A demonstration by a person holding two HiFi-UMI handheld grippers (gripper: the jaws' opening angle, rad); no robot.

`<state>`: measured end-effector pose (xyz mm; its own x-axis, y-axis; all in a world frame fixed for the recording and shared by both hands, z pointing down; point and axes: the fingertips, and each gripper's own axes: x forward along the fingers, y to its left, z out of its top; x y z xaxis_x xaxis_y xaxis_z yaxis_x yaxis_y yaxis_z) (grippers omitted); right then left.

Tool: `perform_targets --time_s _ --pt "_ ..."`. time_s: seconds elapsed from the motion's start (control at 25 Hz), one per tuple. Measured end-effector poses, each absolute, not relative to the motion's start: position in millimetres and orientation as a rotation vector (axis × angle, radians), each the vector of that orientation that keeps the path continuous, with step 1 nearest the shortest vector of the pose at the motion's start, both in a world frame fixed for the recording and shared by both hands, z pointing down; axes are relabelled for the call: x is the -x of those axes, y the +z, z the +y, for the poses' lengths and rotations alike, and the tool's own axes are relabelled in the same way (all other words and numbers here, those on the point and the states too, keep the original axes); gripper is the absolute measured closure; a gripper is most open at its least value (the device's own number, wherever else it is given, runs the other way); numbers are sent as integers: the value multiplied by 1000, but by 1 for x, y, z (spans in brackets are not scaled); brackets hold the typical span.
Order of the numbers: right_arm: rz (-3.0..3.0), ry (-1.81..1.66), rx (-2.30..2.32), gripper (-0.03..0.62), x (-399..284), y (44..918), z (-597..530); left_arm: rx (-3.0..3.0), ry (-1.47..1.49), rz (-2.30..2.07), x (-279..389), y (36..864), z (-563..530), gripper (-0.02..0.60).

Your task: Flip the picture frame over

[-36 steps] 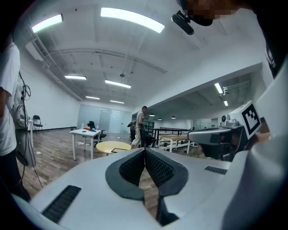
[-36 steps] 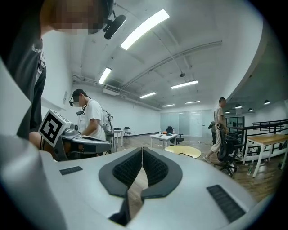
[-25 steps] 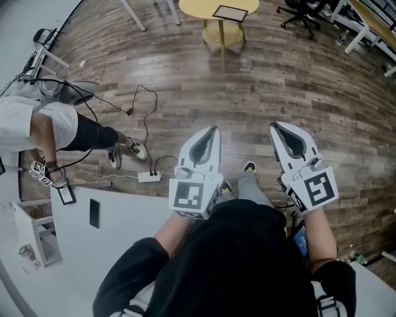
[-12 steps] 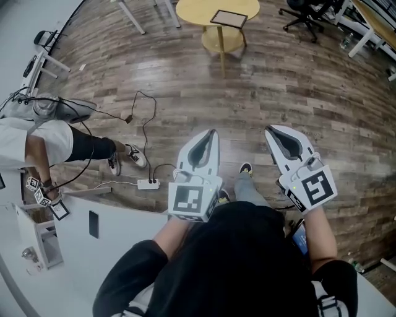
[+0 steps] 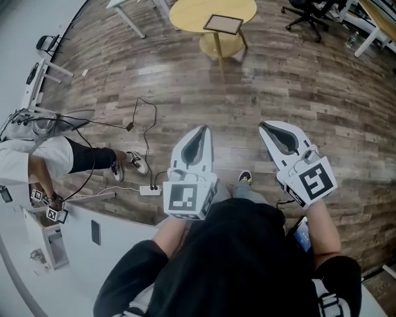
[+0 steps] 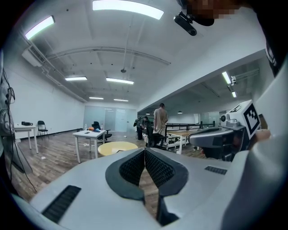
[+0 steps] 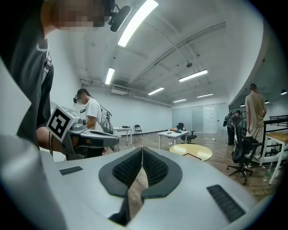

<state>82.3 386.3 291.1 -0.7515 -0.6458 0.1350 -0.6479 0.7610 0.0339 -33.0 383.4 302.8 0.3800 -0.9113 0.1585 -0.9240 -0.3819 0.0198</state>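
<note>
The picture frame [image 5: 223, 23], dark-edged with a grey face, lies flat on a round yellow table [image 5: 185, 12] at the top of the head view. Both grippers are held out over the wood floor, well short of that table. My left gripper [image 5: 202, 129] is shut with nothing between its pads. The right gripper [image 5: 263, 125] is shut and empty too. Past the closed left tips [image 6: 145, 150] the yellow table [image 6: 118, 147] shows far off. Beyond the closed right tips [image 7: 142, 150], the frame [image 7: 194, 156] is a dark strip on the table [image 7: 191, 150].
A person in a white shirt [image 5: 37, 145] stands at the left beside a white desk [image 5: 80, 241] holding a phone [image 5: 94, 232]. A power strip [image 5: 148, 191] and cables lie on the floor. An office chair [image 5: 306, 12] stands right of the table.
Both grippers and the view have advanced across the floor toward the yellow table, which sits a little lower in the picture. The jaws stayed shut.
</note>
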Motion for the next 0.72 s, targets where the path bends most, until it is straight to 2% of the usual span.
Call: perform_targets --time_s 0.36,0.72 --pt "-2808 26 -1068 574 -100 295 350 -2498 239 -1722 26 308 344 558" --pt "-2785 47 -1117 574 -81 298 294 -2530 229 -1650 40 316 282 558"
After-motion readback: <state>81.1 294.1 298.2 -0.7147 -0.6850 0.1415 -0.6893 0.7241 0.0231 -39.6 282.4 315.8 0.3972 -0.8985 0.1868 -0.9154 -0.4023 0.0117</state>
